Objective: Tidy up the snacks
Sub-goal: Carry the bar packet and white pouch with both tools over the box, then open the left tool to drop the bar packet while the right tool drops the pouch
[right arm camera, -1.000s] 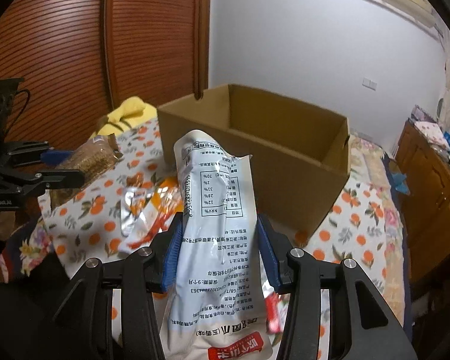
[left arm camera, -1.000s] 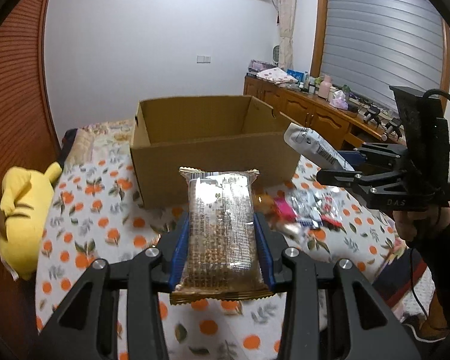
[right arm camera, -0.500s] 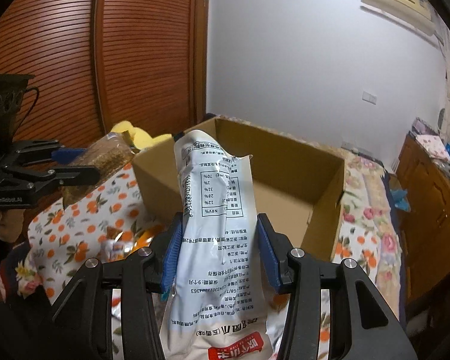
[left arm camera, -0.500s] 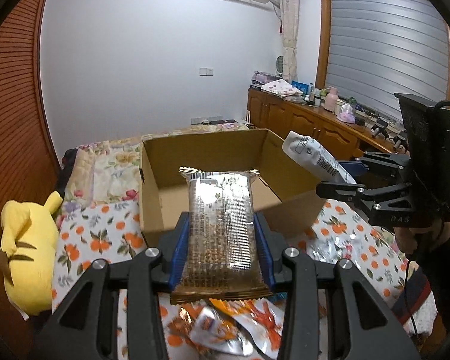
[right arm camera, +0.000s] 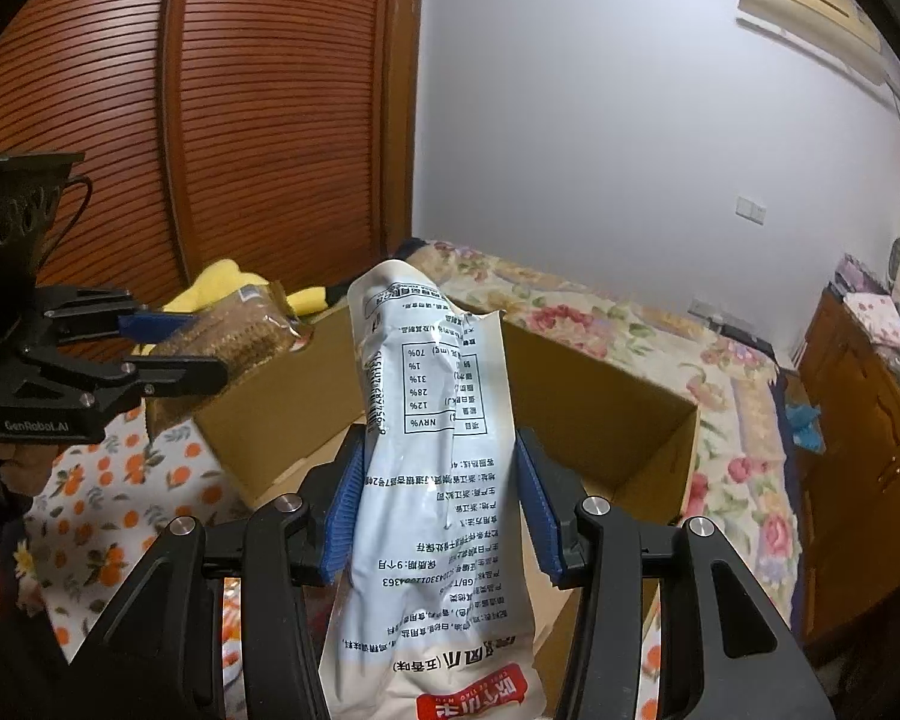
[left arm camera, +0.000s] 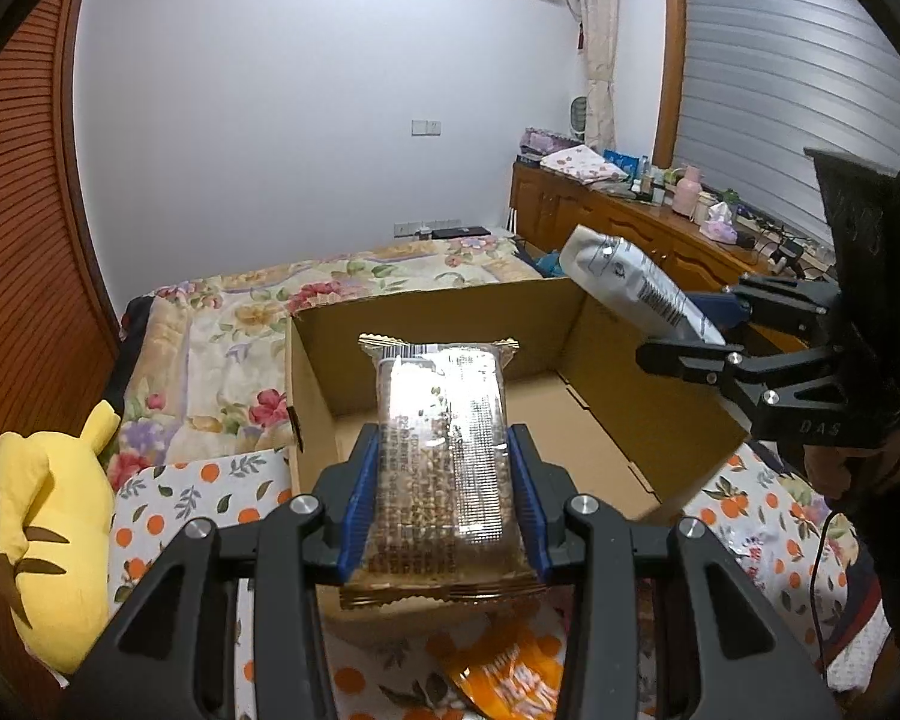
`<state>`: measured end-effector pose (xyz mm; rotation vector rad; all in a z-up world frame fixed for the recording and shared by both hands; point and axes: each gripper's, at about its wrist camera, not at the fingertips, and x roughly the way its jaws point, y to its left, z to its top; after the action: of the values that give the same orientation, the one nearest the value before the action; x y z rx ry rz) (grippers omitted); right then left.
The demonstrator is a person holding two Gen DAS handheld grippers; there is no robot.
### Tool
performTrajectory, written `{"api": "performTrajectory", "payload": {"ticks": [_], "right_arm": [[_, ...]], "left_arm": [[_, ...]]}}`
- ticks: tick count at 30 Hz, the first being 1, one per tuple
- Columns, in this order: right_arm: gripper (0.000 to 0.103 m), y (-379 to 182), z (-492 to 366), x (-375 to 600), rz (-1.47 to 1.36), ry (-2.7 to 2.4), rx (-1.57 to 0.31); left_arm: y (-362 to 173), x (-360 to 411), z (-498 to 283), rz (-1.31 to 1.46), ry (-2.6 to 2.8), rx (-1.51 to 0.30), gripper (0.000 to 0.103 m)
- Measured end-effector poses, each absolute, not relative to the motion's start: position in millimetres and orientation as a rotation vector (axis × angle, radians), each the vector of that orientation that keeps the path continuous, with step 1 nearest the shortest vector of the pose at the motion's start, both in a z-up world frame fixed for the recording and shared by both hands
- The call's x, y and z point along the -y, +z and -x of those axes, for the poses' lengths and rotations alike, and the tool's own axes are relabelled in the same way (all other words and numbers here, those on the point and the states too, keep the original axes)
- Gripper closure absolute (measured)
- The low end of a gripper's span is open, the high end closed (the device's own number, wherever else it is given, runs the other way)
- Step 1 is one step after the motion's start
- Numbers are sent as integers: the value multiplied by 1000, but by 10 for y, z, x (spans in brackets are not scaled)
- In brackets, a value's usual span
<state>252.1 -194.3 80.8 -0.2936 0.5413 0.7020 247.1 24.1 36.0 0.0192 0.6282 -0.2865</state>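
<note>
My left gripper [left arm camera: 444,501] is shut on a clear brown snack bar packet [left arm camera: 441,468] and holds it over the near edge of the open cardboard box [left arm camera: 648,414]. My right gripper [right arm camera: 441,510] is shut on a pale blue-white snack pouch [right arm camera: 438,456] and holds it above the box [right arm camera: 576,378]. Each gripper shows in the other view: the right one with its pouch [left arm camera: 636,288] over the box's right wall, the left one with its packet [right arm camera: 234,336] over the box's left corner. The box floor in sight is bare.
The box sits on a bed with an orange-print cloth [left arm camera: 198,492]. An orange snack packet [left arm camera: 504,678] lies on the cloth below my left gripper. A yellow plush toy [left arm camera: 54,534] lies at the left. A wooden dresser [left arm camera: 630,228] stands at the right.
Both grippers have risen and moved forward over the box with their packets. The box interior has come into view.
</note>
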Motion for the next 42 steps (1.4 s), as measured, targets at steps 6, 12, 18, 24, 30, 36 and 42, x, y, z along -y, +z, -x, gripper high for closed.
{"api": "performTrajectory", "payload": {"ticks": [6,12,18,24,30,36,42], "right_arm": [[54,737,-2796,1830,336,656,-547],[54,547,-2932,1745,370,620,-597],[54,441,-2953,1717,399,576,-616],[52,396,-2959,1688,420,547,-632],[52,373,-2993,1668,434,533,-662],[47,351,-3021,1645,431,533,-704],[37,321,-3044,1663,404,505,-729]], "left_arm": [[220,-200,-2707,-23,-281,-672,63],[87,-161,-2823,-31,-283,-712,62],[31,-140,-2851,-40,-272,-719,58],[34,-200,-2850,-25,-267,-710,56],[71,-272,-2759,-11,-269,-698,54],[138,-339,-2577,-7,-272,-678,52],[202,-389,-2339,-7,-271,-658,50]]}}
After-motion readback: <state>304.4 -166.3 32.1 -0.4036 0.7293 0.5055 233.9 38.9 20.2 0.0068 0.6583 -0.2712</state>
